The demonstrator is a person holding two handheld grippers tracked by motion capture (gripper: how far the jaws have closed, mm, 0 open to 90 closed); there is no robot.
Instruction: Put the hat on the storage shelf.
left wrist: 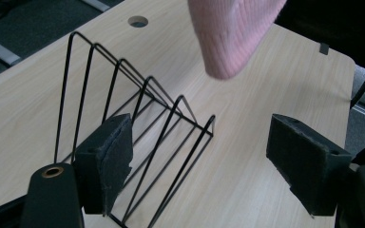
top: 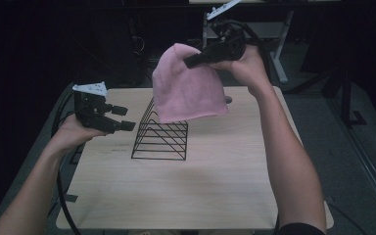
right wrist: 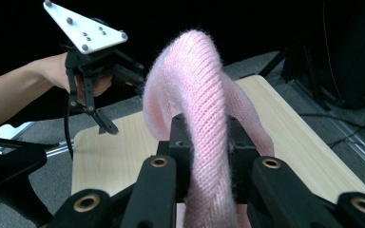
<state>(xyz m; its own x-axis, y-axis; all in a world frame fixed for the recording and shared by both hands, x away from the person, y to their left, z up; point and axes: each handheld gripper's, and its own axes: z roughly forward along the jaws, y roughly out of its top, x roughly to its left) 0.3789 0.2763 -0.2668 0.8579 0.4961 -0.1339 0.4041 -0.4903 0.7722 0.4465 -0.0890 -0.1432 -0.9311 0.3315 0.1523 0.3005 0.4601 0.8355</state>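
A light wooden table (top: 215, 186) with rounded corners carries a black wire rack (top: 160, 134), standing left of centre toward ten o'clock. A round cable hole (left wrist: 138, 21) pierces its far edge.

Black left gripper (top: 120, 117) with grey screw-dotted plate, brass-ringed jaws, black cable; perhaps a dark sleeve (top: 301, 228)

A dim lab (floor cables (right wrist: 356, 137), desks (top: 254, 29)).
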